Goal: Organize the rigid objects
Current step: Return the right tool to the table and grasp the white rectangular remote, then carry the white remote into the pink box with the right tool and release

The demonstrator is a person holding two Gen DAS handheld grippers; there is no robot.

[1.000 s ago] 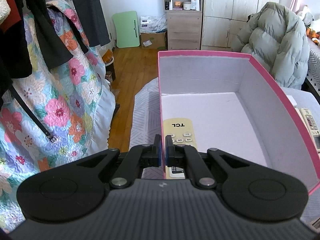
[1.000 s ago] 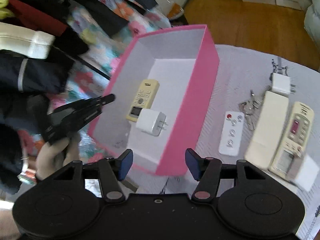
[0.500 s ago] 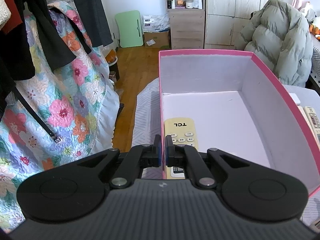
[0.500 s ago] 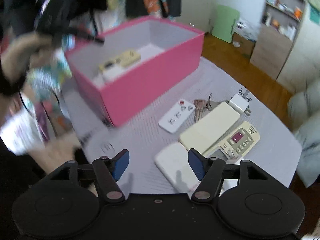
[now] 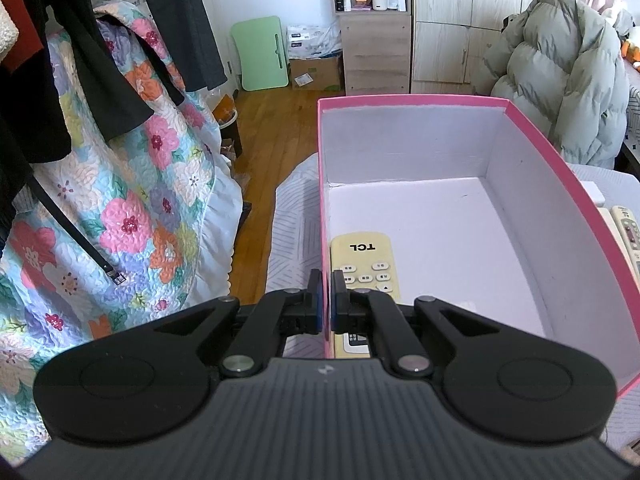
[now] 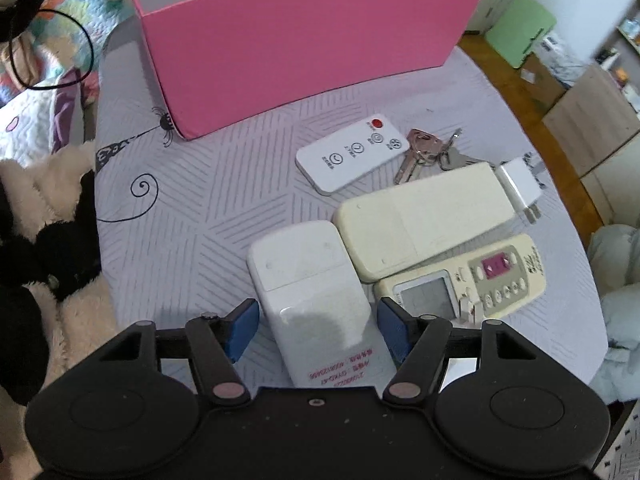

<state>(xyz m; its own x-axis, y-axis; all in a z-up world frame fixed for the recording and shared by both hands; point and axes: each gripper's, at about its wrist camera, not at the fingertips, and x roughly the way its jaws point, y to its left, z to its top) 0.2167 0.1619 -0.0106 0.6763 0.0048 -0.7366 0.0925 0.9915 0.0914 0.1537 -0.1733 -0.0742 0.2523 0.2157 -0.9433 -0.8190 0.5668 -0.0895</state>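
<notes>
1. Pinching the near wall of the pink cardboard box [image 5: 560,168]: left gripper [image 5: 325,304], jaws together; yellow TCL remote [image 5: 362,258] inside.
2. Straddling the white face-down remote [image 6: 312,292] on the grey patterned cloth [image 6: 192,216]: right gripper [image 6: 316,330], jaws apart, pads clear.

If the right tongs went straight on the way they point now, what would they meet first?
Probably the face-down white remote: it already lies between the open right tongs, whose pads do not seem to touch it yet. Depth is hard to judge.
</notes>
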